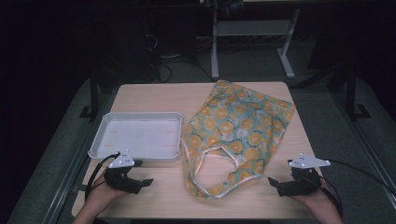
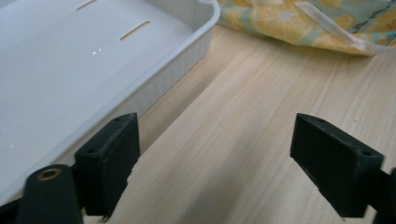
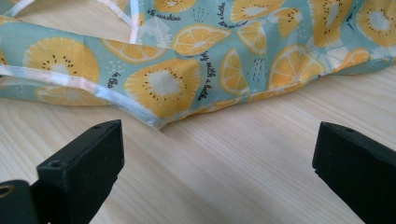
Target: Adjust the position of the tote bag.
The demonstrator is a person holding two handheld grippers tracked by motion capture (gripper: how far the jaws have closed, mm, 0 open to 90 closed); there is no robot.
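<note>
One pale wooden table (image 1: 154,95) in a dark room.

From my remote station the high view reads dim — the table (image 1: 159,95) is lit from above, the room beyond falling to near black. Both gripper views are bright and soft, the tray (image 2: 70,70) floor nearly washed out with small glints at upper left; jaws at the bottom edges blur slightly.
</note>
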